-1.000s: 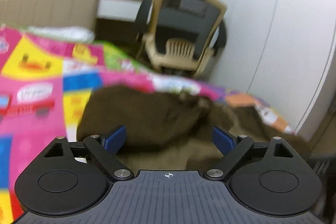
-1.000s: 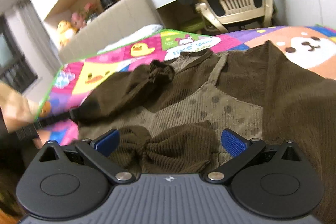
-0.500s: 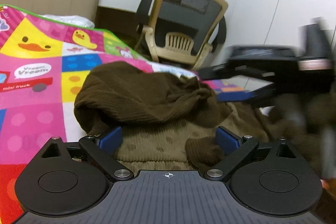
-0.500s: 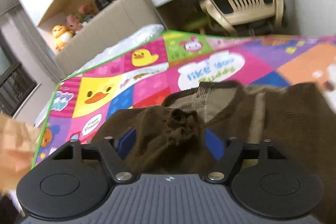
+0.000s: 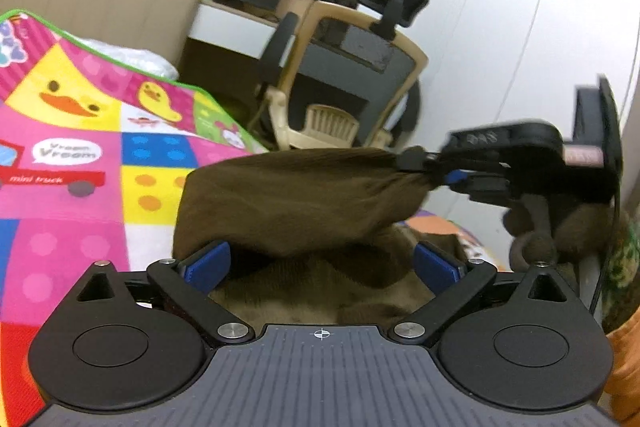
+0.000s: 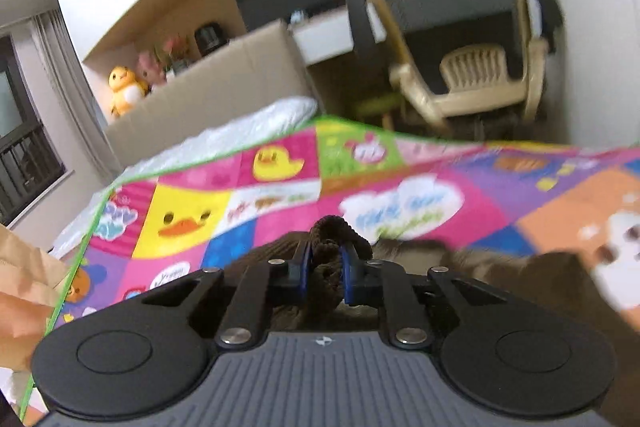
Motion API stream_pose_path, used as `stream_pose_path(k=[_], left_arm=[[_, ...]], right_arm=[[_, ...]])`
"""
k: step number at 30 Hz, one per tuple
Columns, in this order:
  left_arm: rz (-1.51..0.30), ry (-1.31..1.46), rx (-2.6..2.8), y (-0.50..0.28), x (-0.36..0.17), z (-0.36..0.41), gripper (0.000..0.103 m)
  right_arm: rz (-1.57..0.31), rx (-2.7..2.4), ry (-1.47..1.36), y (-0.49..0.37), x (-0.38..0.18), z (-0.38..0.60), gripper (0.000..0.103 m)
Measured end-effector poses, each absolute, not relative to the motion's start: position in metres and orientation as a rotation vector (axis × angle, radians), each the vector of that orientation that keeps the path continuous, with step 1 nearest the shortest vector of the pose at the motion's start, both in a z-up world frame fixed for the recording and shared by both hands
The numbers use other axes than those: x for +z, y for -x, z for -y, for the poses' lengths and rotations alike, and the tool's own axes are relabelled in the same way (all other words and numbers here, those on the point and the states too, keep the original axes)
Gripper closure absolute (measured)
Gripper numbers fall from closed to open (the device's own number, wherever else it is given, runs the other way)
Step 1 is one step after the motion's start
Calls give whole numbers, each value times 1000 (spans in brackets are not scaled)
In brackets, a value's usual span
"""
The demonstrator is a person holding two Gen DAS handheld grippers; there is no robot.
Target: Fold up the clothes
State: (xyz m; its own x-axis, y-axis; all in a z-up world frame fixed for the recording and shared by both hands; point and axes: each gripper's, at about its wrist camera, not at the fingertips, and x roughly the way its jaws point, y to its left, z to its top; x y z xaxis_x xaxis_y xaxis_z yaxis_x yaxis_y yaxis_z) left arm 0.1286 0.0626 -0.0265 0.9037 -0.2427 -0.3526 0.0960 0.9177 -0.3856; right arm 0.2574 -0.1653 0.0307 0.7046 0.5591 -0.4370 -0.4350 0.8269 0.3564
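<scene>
Since earlier, right gripper (image 6: 325, 277) clamped sleeve (image 5: 304, 195), apparently lifting it.

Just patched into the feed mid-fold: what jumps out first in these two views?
The right claw is shut on a bunched brown sleeve, which it holds lifted and stretched across the left wrist view. Under it, the bright cartoon play mat with ducks and a "mini truck" panel fills the left side. The left claw is open, low over the rest of the brown garment.
</scene>
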Motion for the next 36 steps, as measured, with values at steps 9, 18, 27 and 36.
stream_pose_path(k=[9, 18, 27, 36], left_arm=[[-484, 321, -285, -168, -7, -59, 0], [-593, 409, -253, -199, -64, -63, 0], [-581, 406, -254, -198, -68, -63, 0], [-568, 444, -265, -197, -69, -68, 0]], right_arm=[[-660, 404, -138, -264, -7, 208, 86], [-502, 393, 256, -172, 39, 273, 23], [-688, 459, 287, -103, -14, 275, 23], [-567, 472, 15, -138, 36, 302, 90]])
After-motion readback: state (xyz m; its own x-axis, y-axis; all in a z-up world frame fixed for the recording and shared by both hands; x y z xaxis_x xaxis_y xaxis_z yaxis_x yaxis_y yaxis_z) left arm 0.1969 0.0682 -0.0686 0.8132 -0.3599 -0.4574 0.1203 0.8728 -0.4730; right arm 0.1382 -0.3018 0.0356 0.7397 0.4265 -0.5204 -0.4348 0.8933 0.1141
